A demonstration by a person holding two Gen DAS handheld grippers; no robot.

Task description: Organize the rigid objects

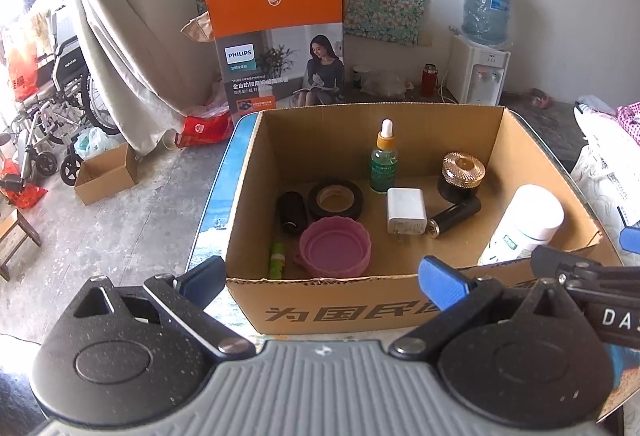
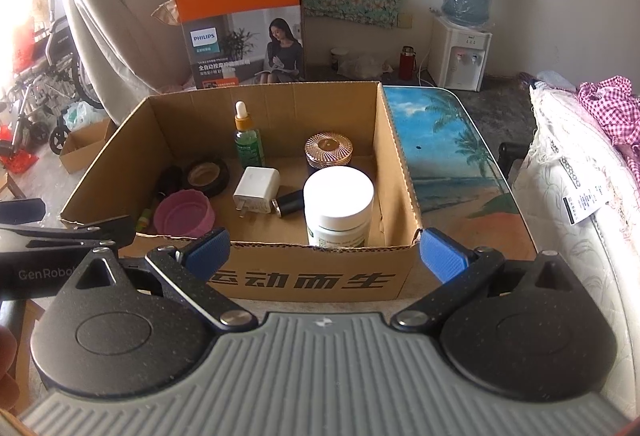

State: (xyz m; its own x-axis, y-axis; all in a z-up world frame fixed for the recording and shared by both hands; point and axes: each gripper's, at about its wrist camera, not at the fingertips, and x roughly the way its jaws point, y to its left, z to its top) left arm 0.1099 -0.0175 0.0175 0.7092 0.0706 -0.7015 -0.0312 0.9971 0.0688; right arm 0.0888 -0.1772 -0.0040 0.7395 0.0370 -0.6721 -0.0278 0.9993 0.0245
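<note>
Left wrist view: left gripper (image 1: 324, 278) is hovering before the cardboard box (image 1: 360, 306), jaws spread wide, gripping nothing.
Right wrist view: right gripper (image 2: 326, 250) is gaping wide, empty, at the box's near wall.
Box contents: white jar (image 2: 339, 206), charger plug (image 2: 256, 190), dropper bottle (image 2: 247, 138), tape roll (image 2: 208, 176), pink lid (image 2: 184, 215) are sitting inside.

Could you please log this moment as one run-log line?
left claw: open, empty | right claw: open, empty | cardboard box: holds white jar, dropper bottle, charger
</note>
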